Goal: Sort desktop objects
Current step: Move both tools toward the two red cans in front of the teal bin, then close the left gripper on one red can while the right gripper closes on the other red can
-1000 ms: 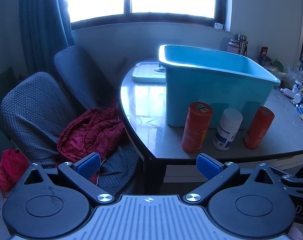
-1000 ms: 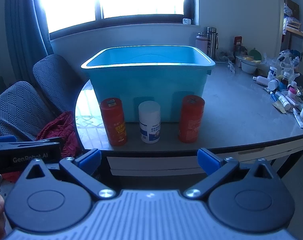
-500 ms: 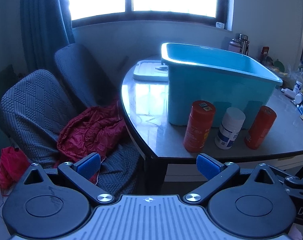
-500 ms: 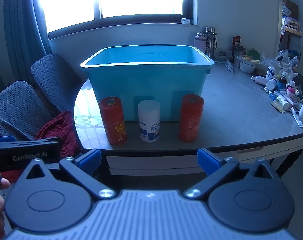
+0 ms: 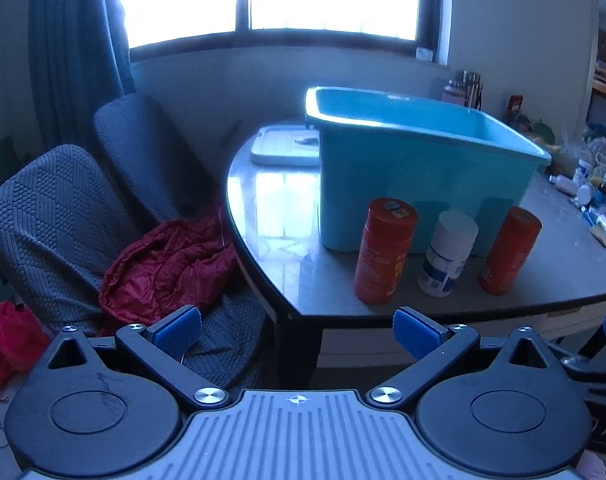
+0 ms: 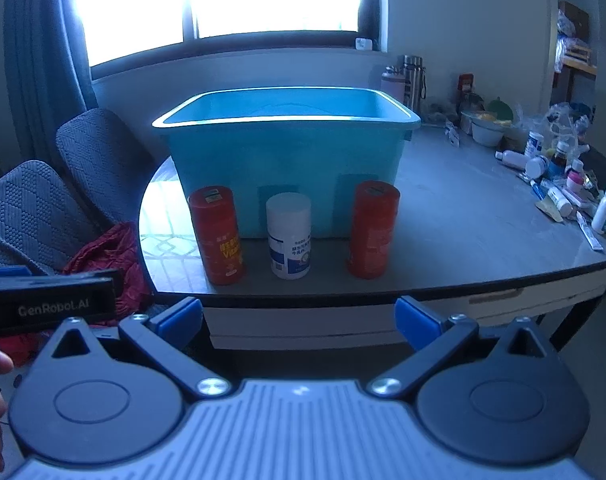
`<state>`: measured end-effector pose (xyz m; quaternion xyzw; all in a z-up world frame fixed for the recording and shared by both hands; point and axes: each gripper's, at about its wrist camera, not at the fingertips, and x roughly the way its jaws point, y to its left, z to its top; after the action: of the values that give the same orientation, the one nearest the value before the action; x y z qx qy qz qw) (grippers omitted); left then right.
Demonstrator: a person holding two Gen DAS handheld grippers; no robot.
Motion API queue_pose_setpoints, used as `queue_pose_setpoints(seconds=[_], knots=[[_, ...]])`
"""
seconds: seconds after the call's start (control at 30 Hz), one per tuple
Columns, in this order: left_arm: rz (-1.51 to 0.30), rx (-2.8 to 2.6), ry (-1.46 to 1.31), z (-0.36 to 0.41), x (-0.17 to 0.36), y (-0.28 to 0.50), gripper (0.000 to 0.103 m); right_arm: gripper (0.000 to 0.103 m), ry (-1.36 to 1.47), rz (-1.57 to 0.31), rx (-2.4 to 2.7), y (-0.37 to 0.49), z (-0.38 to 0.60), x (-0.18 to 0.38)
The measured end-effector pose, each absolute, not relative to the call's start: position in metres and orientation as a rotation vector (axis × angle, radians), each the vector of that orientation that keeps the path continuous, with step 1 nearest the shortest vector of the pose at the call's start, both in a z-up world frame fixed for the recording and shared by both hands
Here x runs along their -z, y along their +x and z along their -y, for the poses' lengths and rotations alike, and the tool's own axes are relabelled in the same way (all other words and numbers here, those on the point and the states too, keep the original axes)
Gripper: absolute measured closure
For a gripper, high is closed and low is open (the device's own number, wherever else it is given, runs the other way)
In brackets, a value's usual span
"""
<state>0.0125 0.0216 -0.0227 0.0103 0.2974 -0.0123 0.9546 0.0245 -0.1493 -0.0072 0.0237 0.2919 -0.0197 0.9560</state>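
The grey, glossy stone-topped counter (image 6: 463, 216) with its rounded near corner fills most of what I see, and the big turquoise plastic storage bin (image 6: 287, 160) stands on it as my landmark, open at the top. To the left of the bin, off the counter, two grey quilted chairs (image 5: 55, 216) sit side by side with a crumpled red padded jacket (image 5: 167, 264) lying on the nearer seat. Behind the bin's left corner a flat white plastic lid (image 5: 281, 148) lies on the counter.

Directly in front of the bin, near the counter's front edge, three containers stand upright in a row, apart from one another. The left orange cylindrical canister (image 6: 219, 236) with yellow lettering is at the bin's front left, the white round pill bottle (image 6: 289, 236) with a blue-and-white label is in the middle, and the right orange cylindrical canister (image 6: 373, 230) is at the bin's front right. Far to the right of the bin, a scatter of small bottles and tubes (image 6: 563, 188) clutters the counter, and two metal flasks (image 6: 413, 76) stand behind the bin's right corner.

My left hand-held gripper (image 5: 297, 332) hangs short of the counter's edge, its blue-padded jaws spread wide with nothing between them. My right hand-held gripper (image 6: 299, 318) is likewise spread wide and empty, facing the white bottle from short of the counter.
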Motion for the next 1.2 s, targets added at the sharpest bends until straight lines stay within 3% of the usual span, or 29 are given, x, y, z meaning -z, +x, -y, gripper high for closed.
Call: queue_pose_setpoints(seconds=[0.57,1.2], knots=[[-0.584,-0.024,0.056,0.02,0.103,0.048,0.0,0.0,0.026,-0.499,0.017,0.054,0.183,0.077],[-0.512,-0.002,0.071,0.041,0.117,0.059,0.0,0.0,0.055,-0.426,0.036,0.072,0.203,0.1]])
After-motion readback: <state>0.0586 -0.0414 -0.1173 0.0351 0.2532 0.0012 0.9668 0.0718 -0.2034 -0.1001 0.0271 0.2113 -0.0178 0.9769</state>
